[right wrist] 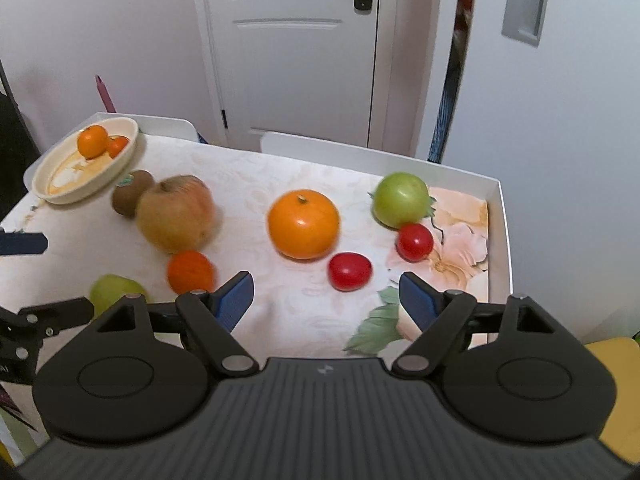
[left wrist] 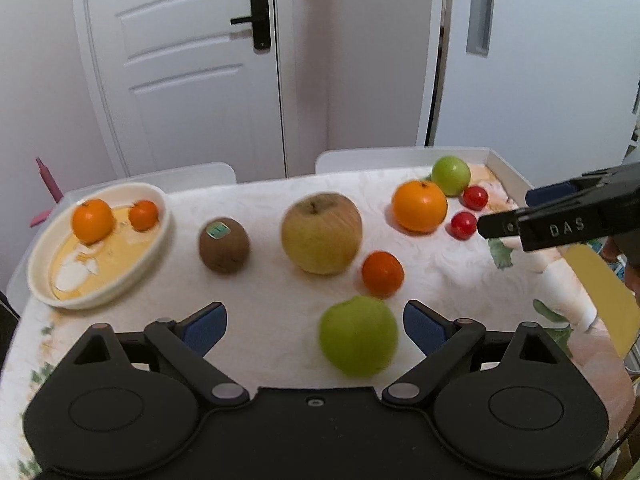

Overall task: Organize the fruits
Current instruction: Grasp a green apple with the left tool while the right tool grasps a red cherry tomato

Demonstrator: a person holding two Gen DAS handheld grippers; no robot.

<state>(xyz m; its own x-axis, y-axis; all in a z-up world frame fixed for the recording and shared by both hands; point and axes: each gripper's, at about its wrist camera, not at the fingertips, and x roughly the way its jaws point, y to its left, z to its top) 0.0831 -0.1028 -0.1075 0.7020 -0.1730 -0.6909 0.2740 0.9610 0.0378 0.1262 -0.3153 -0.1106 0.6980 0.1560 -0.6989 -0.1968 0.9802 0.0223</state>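
My left gripper (left wrist: 315, 322) is released, a green apple (left wrist: 358, 336) lying between its fingers untouched. My right gripper (right wrist: 326, 295) is released too, over a red tomato (right wrist: 349, 271) — two oranges already sit in the bowl (left wrist: 40, 252).

table (left wrist: 260, 320), floral cloth: bowl (left wrist: 36, 264), kiwi (left wrist: 224, 245), apples, oranges, two red tomatoes.

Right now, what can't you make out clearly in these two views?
- Kiwi: right wrist view, partly hidden behind the big yellow apple.
- Near green apple: right wrist view, blurred, lower part covered by the gripper body.
- Kiwi sticker: left wrist view, print too small to read.
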